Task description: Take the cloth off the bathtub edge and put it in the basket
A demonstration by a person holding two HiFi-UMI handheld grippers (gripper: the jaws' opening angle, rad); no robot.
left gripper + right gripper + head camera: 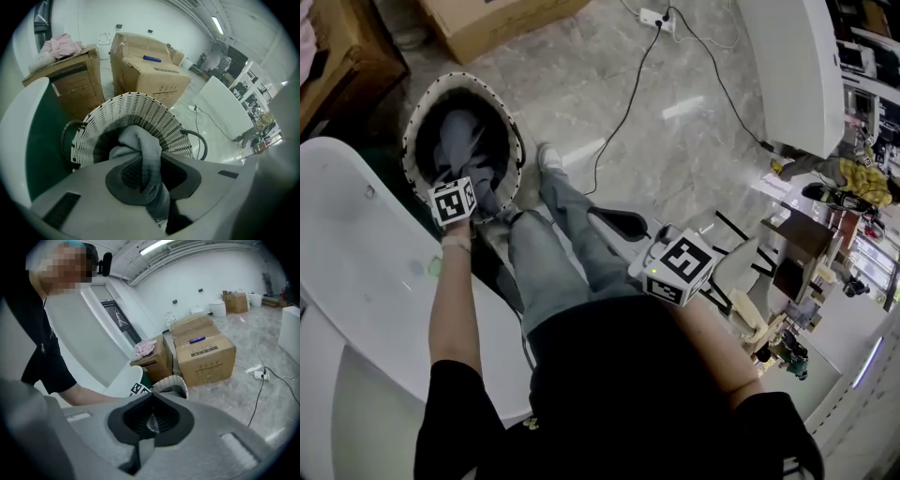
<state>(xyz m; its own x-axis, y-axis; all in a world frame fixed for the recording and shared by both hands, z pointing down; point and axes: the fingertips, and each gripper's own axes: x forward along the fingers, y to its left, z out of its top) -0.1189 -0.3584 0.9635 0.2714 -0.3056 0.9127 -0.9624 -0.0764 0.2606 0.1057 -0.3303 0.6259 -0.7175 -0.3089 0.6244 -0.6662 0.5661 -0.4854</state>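
The grey cloth (146, 161) is pinched between the jaws of my left gripper (143, 176) and hangs bunched over the white woven basket (136, 115). In the head view the left gripper (474, 180) points steeply down into the basket (420, 120), where grey cloth (459, 139) lies against the dark inside. The white bathtub (356, 262) runs along the left, beside the basket. My right gripper (614, 222) hovers to the right over the person's legs, its jaws shut with nothing between them (151, 420); it faces the basket (174, 383) from a distance.
Cardboard boxes (492, 23) (150, 77) stand behind the basket. A wooden cabinet (77, 82) carries a pink cloth. A power strip (656, 19) and black cable (623, 112) cross the marble floor. The person's shoe (548, 157) is next to the basket. A white panel (797, 66) stands at right.
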